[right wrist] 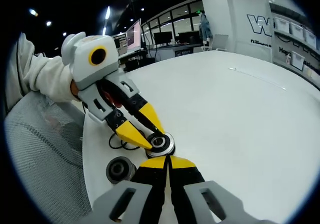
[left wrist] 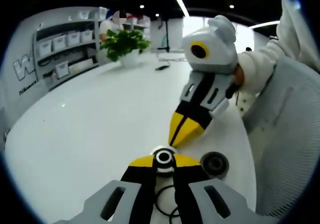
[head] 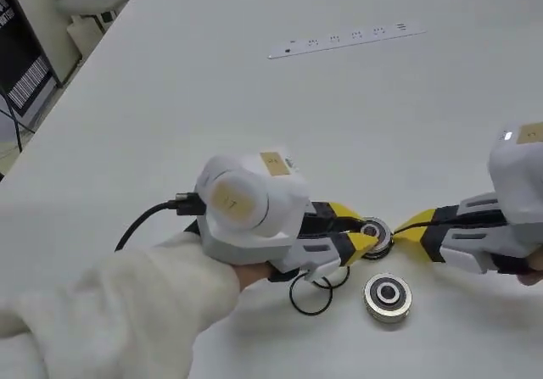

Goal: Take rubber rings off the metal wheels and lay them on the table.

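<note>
We logged left tongs point(head: 365, 229) clamped on wheel point(left wrist: 164, 157), just above worktop point(head: 254, 99). Right tongs point(right wrist: 169, 161) pinched closed at rim, ring grip unclear. We judged: brace wheel, peel ring outward slowly.

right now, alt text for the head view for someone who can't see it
The left tongs grip a metal wheel at a white table, while the shut right tongs touch its rim. A second wheel and two loose black rubber rings lie just beside them.
</note>
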The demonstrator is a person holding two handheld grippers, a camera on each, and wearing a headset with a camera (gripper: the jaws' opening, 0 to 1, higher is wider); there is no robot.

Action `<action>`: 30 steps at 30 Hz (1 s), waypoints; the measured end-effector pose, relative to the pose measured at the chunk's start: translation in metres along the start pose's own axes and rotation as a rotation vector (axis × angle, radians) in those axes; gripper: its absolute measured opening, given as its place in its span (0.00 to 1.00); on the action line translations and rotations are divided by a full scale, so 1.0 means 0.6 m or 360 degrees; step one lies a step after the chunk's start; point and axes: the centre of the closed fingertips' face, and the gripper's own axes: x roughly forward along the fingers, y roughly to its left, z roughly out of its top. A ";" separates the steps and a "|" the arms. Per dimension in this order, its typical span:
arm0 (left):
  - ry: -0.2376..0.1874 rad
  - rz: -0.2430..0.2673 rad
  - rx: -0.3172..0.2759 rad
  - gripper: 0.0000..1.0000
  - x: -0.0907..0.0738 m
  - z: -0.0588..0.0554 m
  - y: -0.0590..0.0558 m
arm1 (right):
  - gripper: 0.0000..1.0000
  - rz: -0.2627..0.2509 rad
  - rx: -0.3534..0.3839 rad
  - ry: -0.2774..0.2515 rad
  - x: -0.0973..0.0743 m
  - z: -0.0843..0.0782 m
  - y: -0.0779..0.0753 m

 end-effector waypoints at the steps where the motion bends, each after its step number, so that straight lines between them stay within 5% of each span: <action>1: -0.0001 0.0000 -0.0001 0.12 0.000 0.000 0.000 | 0.00 0.0005 0.0051 -0.0015 0.000 0.001 -0.001; 6: -0.0013 -0.0002 -0.0017 0.12 -0.001 0.000 -0.001 | 0.00 0.0042 0.0310 -0.0113 -0.003 0.011 -0.003; 8: -0.0016 -0.0001 -0.0027 0.12 -0.001 0.000 -0.001 | 0.00 0.0050 0.0329 -0.0122 -0.003 0.012 -0.003; 30: -0.0022 0.0011 0.0001 0.12 -0.002 0.000 -0.002 | 0.00 0.0087 0.0226 -0.0145 0.003 0.028 0.014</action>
